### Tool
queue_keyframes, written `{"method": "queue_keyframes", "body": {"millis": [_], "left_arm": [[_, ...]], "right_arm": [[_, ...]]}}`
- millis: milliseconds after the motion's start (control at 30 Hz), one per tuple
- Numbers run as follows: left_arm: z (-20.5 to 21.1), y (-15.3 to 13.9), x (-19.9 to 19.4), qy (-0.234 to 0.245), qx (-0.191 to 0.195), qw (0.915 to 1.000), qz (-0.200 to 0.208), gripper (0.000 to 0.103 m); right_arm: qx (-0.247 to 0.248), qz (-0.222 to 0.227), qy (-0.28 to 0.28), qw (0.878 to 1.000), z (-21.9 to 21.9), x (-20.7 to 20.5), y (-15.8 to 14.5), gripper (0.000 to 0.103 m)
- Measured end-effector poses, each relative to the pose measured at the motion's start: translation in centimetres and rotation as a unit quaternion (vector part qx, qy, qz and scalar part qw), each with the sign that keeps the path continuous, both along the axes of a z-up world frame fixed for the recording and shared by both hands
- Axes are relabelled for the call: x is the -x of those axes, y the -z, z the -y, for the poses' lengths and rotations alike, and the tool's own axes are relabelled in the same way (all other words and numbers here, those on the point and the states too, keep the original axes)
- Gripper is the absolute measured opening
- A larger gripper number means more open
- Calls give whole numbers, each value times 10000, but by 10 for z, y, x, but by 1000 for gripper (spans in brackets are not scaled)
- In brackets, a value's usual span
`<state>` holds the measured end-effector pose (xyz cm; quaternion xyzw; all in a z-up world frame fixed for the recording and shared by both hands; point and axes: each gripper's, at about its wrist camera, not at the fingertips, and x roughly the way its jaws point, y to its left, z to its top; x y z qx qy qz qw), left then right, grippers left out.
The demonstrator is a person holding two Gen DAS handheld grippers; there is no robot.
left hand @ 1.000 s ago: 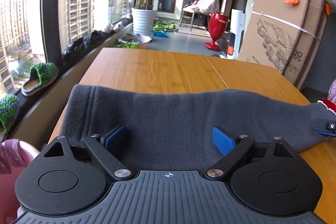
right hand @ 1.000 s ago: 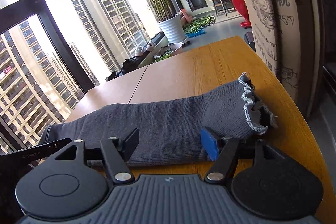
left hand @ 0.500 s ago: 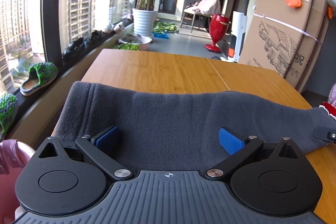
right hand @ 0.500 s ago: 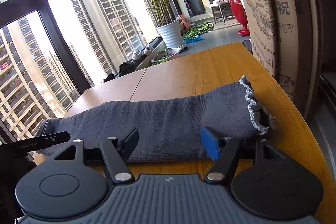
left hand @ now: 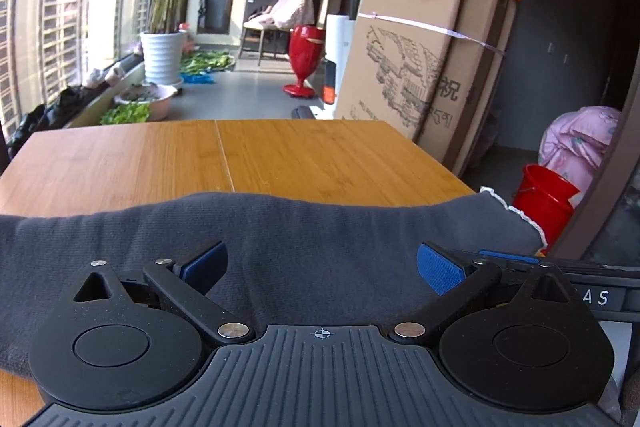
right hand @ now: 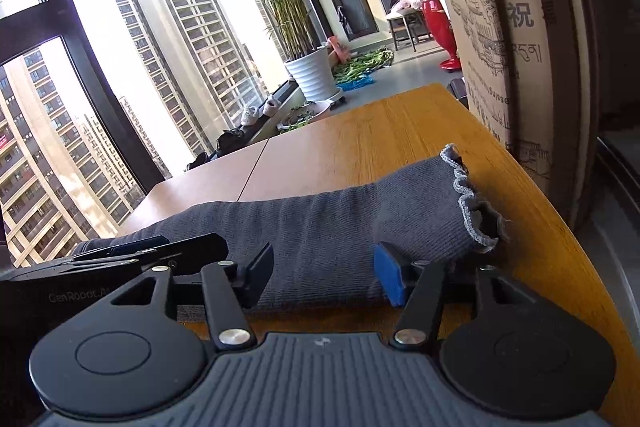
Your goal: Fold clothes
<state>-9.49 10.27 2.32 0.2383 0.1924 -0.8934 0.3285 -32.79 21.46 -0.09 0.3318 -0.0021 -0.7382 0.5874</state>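
A single dark grey knit garment (left hand: 304, 239) lay stretched in a long band across the near edge of the wooden bench (left hand: 280, 155), filling the lower middle of both wrist views, its frilled pale-edged cuff (right hand: 468, 203) at the right end close to the bench's right edge. By the look of it, the garment had already been gathered lengthwise into a narrow strip, so the folding seemed partly done; bringing the ends together into a compact bundle appeared to be left. The left tongs (left hand: 320, 265) stood spread wide above the cloth at the lower centre of the left view, with fabric lying between the pads but nothing pinched. The right tongs (right hand: 322, 277) were closing at the lower centre of the right view, the near edge of the garment between them close to the cuff; the blue pad (right hand: 388, 279) sat against the cloth, yet a firm grip could not be made out. Counted: one garment, one bench, two tongs, one large cardboard box (left hand: 424, 67) at the upper right, one potted palm (right hand: 296, 7) in a white pot, and one red bucket (left hand: 544, 195).
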Motion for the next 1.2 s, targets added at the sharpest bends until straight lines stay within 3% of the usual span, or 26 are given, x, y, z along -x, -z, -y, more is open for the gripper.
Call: {"method": "queue_keyframes", "body": {"millis": [133, 333, 400, 500, 1133, 1200], "left_arm": [[10, 9, -14, -126, -335, 9991, -213, 103], [5, 10, -22, -92, -292, 9994, -169, 103], [5, 10, -24, -107, -299, 9993, -180, 103], [2, 10, -26, -157, -278, 9994, -150, 103], [-15, 8, -40, -368, -205, 9991, -59, 103], [-15, 8, -40, -366, -213, 9991, -73, 103]], "right_arm": [[59, 104, 5, 9999, -1, 5, 0, 54], [118, -271, 332, 9990, -9, 9, -9, 52], [-5, -154, 434, 9989, -10, 17, -6, 45], [-48, -74, 380, 9992, -13, 21, -3, 45], [79, 89, 439, 9990, -35, 15, -2, 46], [214, -63, 790, 9966, -43, 17, -5, 54]]}}
